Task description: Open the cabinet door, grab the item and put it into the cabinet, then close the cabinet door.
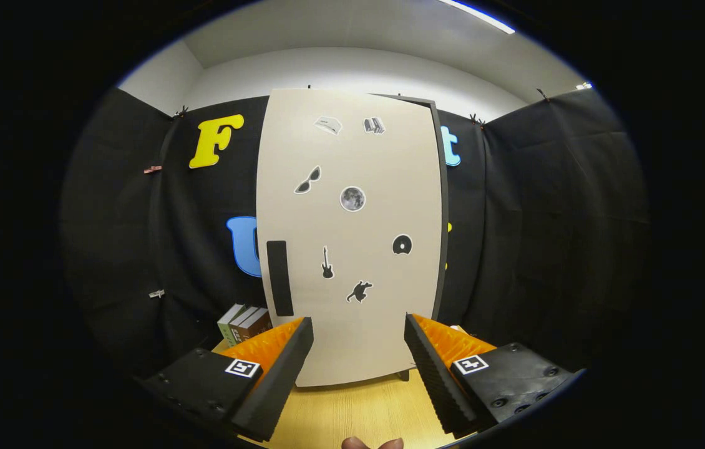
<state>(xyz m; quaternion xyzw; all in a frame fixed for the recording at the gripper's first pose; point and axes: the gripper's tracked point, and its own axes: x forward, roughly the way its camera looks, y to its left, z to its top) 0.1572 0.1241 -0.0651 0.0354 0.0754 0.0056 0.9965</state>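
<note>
The tall beige sticker-dotted cabinet door (352, 237) hid the inside, and half-covered the stacked books (245, 324) beside it; my claw (359, 340) gaped wide, holding nothing.

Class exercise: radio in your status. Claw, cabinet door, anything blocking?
Claw open, holding nothing, facing the cabinet door. Door looks shut, dark handle ahead of left finger. Books stand left of cabinet; nothing between claw and door.

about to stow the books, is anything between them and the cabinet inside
Yes: the cabinet door looks shut across the front, its dark handle untouched. The books stand left of the cabinet. The hand-held gripper is open, holding nothing, facing the door.
</note>
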